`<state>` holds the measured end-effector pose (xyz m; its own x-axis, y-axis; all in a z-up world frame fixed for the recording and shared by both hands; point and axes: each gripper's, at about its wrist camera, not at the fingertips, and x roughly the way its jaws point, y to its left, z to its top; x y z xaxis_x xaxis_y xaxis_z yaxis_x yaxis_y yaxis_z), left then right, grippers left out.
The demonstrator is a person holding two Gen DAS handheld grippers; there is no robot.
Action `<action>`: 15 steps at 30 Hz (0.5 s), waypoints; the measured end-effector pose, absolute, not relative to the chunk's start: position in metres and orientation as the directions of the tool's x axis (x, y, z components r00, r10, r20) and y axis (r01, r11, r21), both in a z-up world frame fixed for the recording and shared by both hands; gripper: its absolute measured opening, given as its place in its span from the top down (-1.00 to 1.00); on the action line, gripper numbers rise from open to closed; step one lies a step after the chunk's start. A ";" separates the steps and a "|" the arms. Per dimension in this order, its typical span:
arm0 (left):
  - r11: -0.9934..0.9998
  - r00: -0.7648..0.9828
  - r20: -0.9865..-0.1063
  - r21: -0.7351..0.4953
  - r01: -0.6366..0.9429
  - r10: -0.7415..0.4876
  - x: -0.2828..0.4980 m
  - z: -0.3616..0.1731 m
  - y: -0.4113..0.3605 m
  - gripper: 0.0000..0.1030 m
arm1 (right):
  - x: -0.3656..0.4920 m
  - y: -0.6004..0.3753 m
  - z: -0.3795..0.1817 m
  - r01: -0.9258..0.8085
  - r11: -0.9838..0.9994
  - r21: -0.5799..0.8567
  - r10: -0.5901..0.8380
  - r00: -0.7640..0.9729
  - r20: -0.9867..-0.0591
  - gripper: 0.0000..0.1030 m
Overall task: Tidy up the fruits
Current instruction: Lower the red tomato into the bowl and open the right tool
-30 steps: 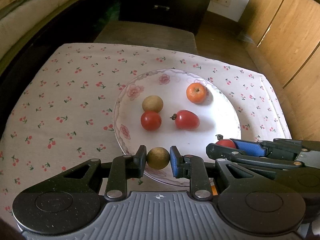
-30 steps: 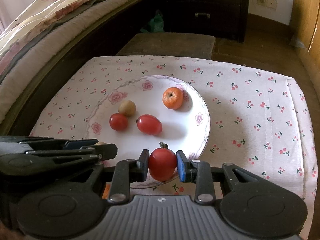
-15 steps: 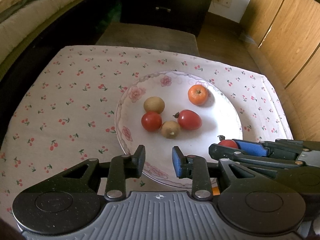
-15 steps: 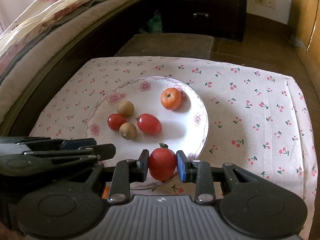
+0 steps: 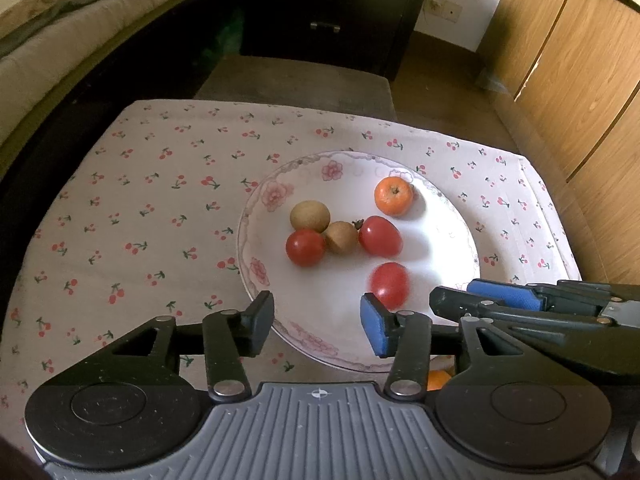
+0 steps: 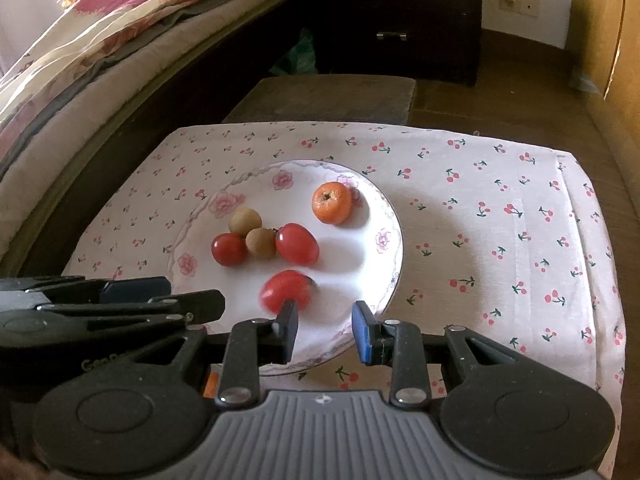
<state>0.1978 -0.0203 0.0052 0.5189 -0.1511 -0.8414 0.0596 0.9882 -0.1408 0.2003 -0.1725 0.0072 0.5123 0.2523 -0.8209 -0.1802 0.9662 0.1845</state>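
Note:
A white flowered plate (image 5: 448, 236) (image 6: 372, 208) holds an orange (image 5: 393, 196) (image 6: 332, 203), two brown longans (image 5: 310, 216) (image 5: 341, 237), and three red tomatoes (image 5: 305, 247) (image 5: 380, 236) (image 5: 389, 285). The nearest tomato (image 6: 286, 290) is blurred, lying free on the plate just beyond my right gripper's left finger. My left gripper (image 5: 318, 328) is open and empty over the plate's near rim. My right gripper (image 6: 326, 330) is open and empty, also over the near rim; it shows at the right of the left wrist view (image 5: 500, 300).
The plate sits on a cherry-print tablecloth (image 5: 140, 208) (image 6: 500, 220). Something orange (image 5: 439, 380) lies near the table's front edge under the grippers. A bed (image 6: 80, 60) runs along the left, a dark dresser (image 6: 400, 12) stands behind, wooden cabinets (image 5: 580, 60) on the right.
My left gripper let go of the longan, which rolled between the tomatoes. My right gripper has just opened and dropped its tomato onto the plate. Both grippers have drawn back a little.

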 end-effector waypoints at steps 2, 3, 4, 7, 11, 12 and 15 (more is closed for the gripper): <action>0.988 0.519 -0.841 -0.142 0.059 -0.152 0.198 0.005 -0.020 -0.11 | 0.200 -0.172 0.007 -0.180 0.966 0.184 0.251 0.513 -0.821 0.38; 0.988 0.518 -0.841 -0.142 0.059 -0.152 0.198 0.005 -0.020 -0.11 | 0.200 -0.172 0.007 -0.179 0.966 0.185 0.252 0.512 -0.821 0.38; 0.988 0.518 -0.841 -0.143 0.060 -0.153 0.197 0.006 -0.020 -0.12 | 0.200 -0.173 0.008 -0.178 0.966 0.186 0.252 0.513 -0.821 0.38; 0.987 0.522 -0.839 -0.145 0.062 -0.156 0.195 0.007 -0.019 -0.17 | 0.197 -0.174 0.010 -0.174 0.967 0.189 0.253 0.518 -0.817 0.38; 0.987 0.527 -0.834 -0.146 0.071 -0.162 0.188 0.010 -0.018 -0.21 | 0.191 -0.176 0.015 -0.175 0.965 0.197 0.261 0.523 -0.811 0.38; 0.986 0.528 -0.833 -0.146 0.075 -0.163 0.185 0.011 -0.017 -0.22 | 0.189 -0.176 0.016 -0.175 0.964 0.200 0.263 0.524 -0.810 0.38; 0.986 0.531 -0.831 -0.145 0.083 -0.167 0.180 0.013 -0.017 -0.23 | 0.181 -0.176 0.018 -0.177 0.963 0.203 0.267 0.524 -0.809 0.38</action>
<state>0.1800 -0.0172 0.0131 0.5310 -0.1668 -0.8308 0.0832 0.9860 -0.1448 0.1813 -0.1764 0.0179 0.5241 0.2668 -0.8088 -0.1774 0.9630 0.2028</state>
